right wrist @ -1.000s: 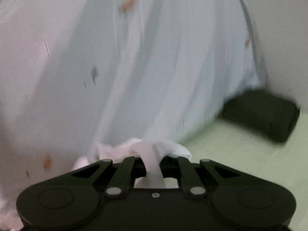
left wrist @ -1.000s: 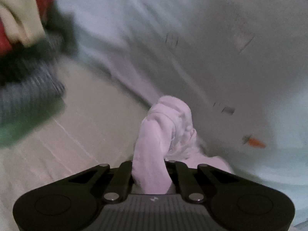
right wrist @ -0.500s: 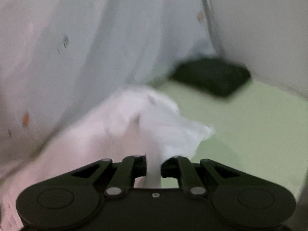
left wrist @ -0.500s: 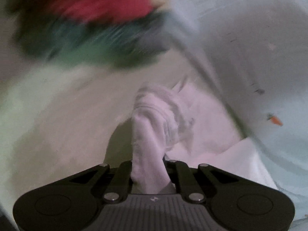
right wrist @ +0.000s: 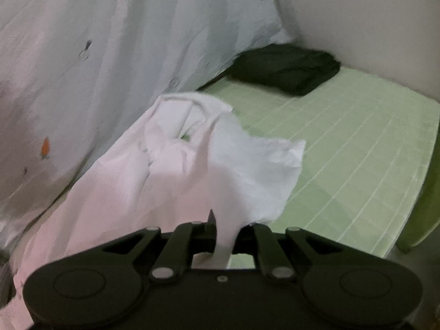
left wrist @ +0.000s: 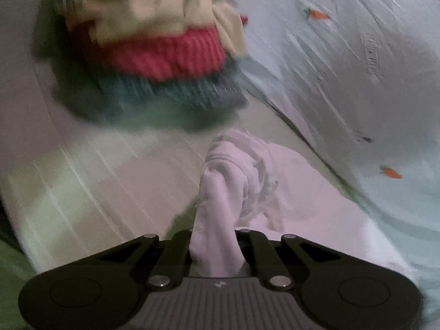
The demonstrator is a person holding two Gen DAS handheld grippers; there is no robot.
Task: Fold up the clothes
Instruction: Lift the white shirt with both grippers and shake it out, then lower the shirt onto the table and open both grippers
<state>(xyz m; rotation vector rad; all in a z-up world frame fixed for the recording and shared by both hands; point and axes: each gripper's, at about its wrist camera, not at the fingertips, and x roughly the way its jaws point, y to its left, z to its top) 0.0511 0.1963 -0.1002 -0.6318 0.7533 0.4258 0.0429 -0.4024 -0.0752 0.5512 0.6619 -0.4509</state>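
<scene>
Your left hand-held gripper (left wrist: 213, 247) points steeply down with its jaws clamped on a bunched fold of the white garment (left wrist: 231, 187), which rises from between them and spreads away to the right. Your right hand-held gripper (right wrist: 224, 236) tilts down as well, jaws pinched narrow on a thin edge of the same white garment (right wrist: 170, 170); the cloth fans out ahead and to the left, one corner hanging loose over the green checked bed sheet (right wrist: 357, 148).

Far ahead of the left gripper sits a pile of clothes (left wrist: 159, 55) (cream on top, then red, then blue-grey knits, all blurred). A pale curtain with small carrot prints (right wrist: 82, 55) hangs along the bed's edge. A dark folded garment (right wrist: 288, 68) lies at the far end by the plain wall (right wrist: 357, 13).
</scene>
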